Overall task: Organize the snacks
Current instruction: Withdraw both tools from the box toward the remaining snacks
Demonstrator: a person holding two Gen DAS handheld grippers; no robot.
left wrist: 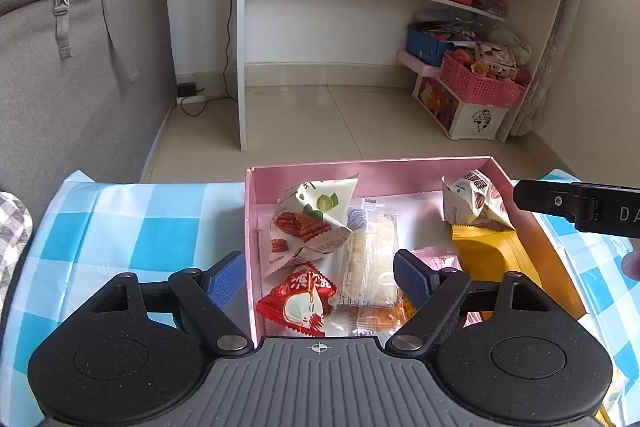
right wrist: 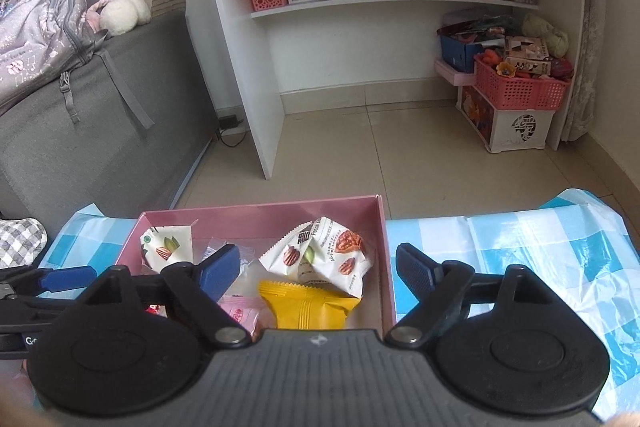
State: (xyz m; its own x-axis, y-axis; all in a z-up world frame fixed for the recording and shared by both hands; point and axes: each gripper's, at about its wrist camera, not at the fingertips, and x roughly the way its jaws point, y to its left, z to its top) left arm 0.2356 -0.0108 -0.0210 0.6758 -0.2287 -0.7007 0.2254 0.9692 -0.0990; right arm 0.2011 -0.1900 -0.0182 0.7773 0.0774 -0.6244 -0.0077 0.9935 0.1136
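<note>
In the lower middle of both views a pink box [left wrist: 256,211] sits on the tabletop, which is covered by a blue-and-white checked cloth [left wrist: 120,227], and the snacks lie inside the box. The left wrist view alone shows the red packet [left wrist: 298,303] at the box's near left corner and the clear-wrapped cracker bar [left wrist: 370,259], whose long axis runs from the bottom of the frame up toward the far wall. The right wrist view hides both behind its own left finger, but shows the yellow packet [right wrist: 308,305] whole, lying crosswise with its serrated end toward the upper left. A white nut packet [right wrist: 320,255] leans above it; a second nut packet [left wrist: 310,223] stands at the left. The left claw [left wrist: 320,277] is released, fingers spread over the box, grasping nothing. The right claw [right wrist: 318,273] is likewise spread wide, straddling the box's right wall.
</note>
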